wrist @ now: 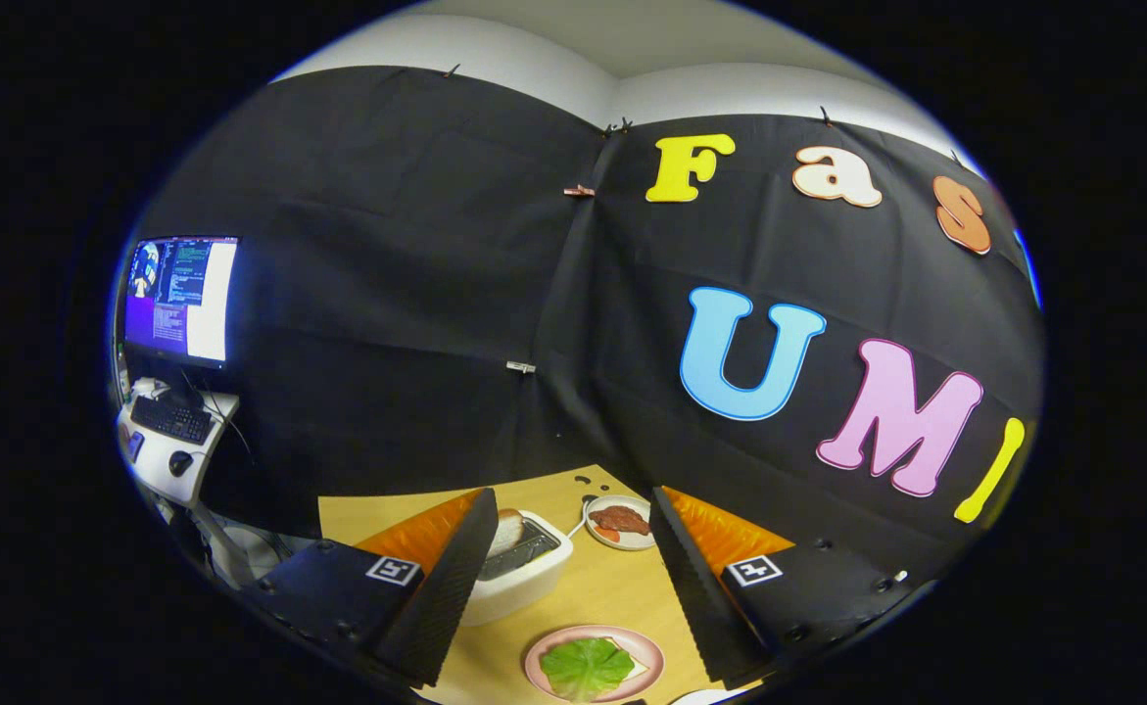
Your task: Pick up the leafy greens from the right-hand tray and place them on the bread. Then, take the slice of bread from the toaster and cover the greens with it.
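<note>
Hovering above the wooden table, the gripper has its fingers spread wide with nothing between them. Below them the leafy greens lie on bread on a pink plate. Beyond, a bread slice stands in the white toaster, near a small dish.

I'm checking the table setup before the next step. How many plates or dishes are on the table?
2. A pink plate holding the leafy greens on bread lies between the open claw fingers; a small dish with reddish food sits beyond them, by the toaster. Others may be hidden.
</note>
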A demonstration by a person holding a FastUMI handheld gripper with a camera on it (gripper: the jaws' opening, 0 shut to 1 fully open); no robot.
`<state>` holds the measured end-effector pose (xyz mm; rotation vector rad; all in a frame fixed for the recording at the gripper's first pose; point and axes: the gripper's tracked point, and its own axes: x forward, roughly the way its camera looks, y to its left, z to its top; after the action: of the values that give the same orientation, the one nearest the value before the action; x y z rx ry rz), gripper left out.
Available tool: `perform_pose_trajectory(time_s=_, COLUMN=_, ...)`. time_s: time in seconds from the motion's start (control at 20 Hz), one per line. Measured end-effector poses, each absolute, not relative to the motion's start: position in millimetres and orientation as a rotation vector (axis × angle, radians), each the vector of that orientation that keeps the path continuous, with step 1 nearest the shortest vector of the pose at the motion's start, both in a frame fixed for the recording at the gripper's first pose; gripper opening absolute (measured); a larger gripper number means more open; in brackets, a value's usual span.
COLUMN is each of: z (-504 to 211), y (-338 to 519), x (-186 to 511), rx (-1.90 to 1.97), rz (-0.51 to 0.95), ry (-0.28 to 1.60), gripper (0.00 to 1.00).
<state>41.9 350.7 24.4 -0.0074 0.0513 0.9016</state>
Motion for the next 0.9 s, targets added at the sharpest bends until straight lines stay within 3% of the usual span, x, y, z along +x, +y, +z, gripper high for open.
perform_pose_trajectory(time_s=0.3, z=13, y=393, x=55, rx=0.065, rz=0.9, ry=0.153, gripper=0.96)
perform_pose_trajectory(time_s=0.9, z=-108, y=511, x=68, rx=0.379, rz=0.886, ry=0.713, gripper=0.97)
